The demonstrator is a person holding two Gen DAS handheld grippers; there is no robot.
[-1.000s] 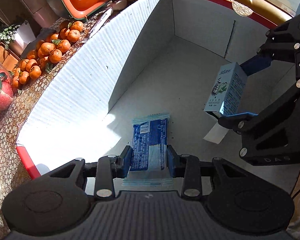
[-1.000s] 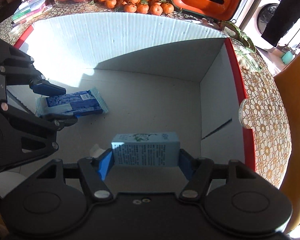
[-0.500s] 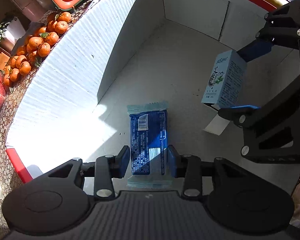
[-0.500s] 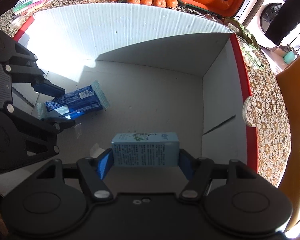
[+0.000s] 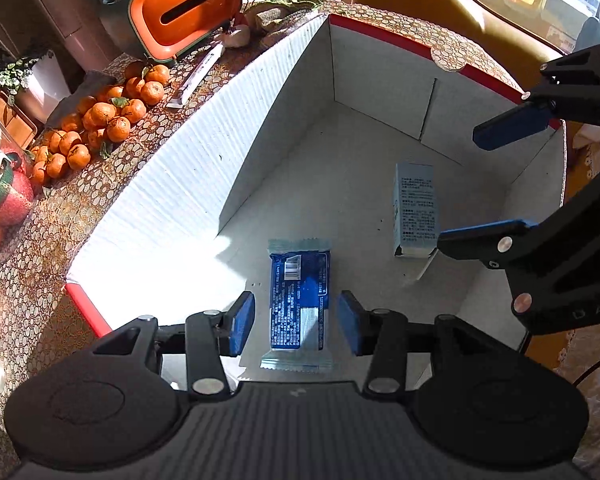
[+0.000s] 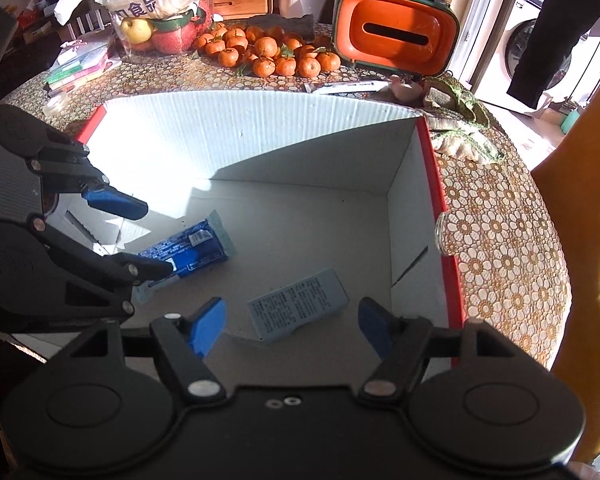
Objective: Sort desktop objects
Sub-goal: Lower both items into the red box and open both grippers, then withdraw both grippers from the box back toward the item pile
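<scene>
A blue snack packet [image 5: 299, 303] [image 6: 188, 248] lies flat on the floor of a white cardboard box [image 5: 204, 168] [image 6: 268, 136] with a red rim. My left gripper [image 5: 296, 320] [image 6: 140, 236] hangs above the packet, its jaws opening, and its pads stand clear of the wrapper on both sides. A pale blue carton [image 5: 415, 210] [image 6: 298, 310] lies on the box floor to the right of the packet. Above the carton, my right gripper [image 6: 292, 326] [image 5: 496, 176] has its jaws opening wide and touches nothing.
On the patterned tablecloth behind the box sit a pile of tangerines [image 6: 268, 52] [image 5: 100, 120], an orange tissue holder [image 6: 396, 36] [image 5: 184, 8], a white tube [image 6: 348, 87], a green cloth [image 6: 460, 120], a bag of fruit [image 6: 156, 12] and some booklets [image 6: 76, 68]. A tan chair [image 5: 480, 20] stands beyond.
Both grippers let go and rose. The packet now lies free between the left pads. The carton dropped from the right pads and lies on the box floor.
</scene>
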